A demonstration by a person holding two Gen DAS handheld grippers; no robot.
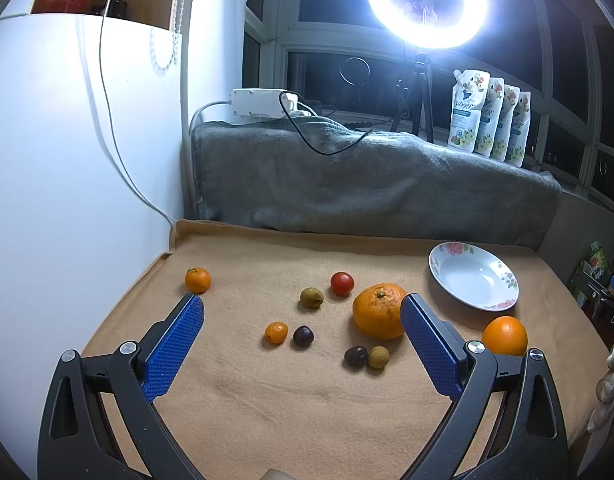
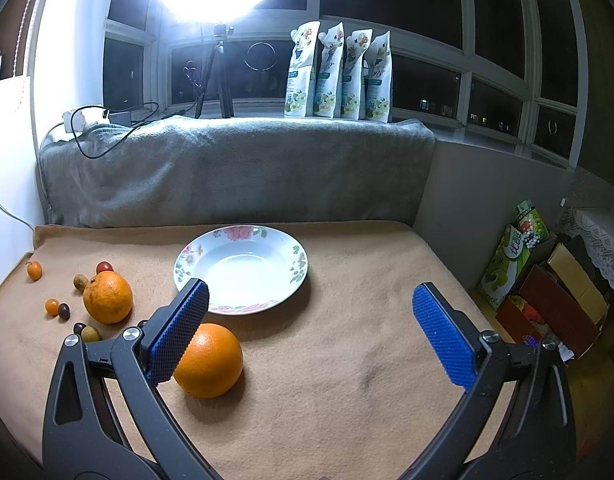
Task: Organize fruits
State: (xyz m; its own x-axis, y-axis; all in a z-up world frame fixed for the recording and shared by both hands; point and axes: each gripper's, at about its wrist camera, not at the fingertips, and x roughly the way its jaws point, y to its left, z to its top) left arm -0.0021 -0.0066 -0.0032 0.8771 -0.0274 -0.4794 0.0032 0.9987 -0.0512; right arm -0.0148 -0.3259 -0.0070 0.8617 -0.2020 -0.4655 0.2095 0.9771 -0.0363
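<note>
Looking along the left gripper (image 1: 302,307), we see its blue ribbed jaws spread wide and holding nothing, raised over a tan fleece blanket (image 1: 307,420) that covers the work surface. Scattered on the blanket between the jaws lie the fruits: a large bumpy orange mandarin (image 1: 378,311) just beside the right-hand pad, a small red tomato (image 1: 342,283), a brownish-green round fruit (image 1: 311,297), a tiny oval kumquat (image 1: 276,333) next to a dark purple grape (image 1: 303,336), and another dark grape (image 1: 355,356) touching a tan longan (image 1: 377,357). A small orange tangerine (image 1: 198,280) sits apart near the left edge, just past the left pad.

The right gripper (image 2: 310,297) is likewise wide open and empty. In its view a smooth round orange (image 2: 208,361) lies on the blanket, partly hidden behind the left pad — we cannot tell whether they touch. Just beyond it rests a shallow white ceramic plate with a floral rim (image 2: 299,258), with no fruit on it; every fruit is still on the blanket, to the plate's left or in front of it.

Behind the blanket runs a grey towel-draped ledge (image 2: 235,168) bearing four white refill pouches (image 2: 339,70), and a glaring ring light (image 1: 425,0) stands on a tripod.
</note>
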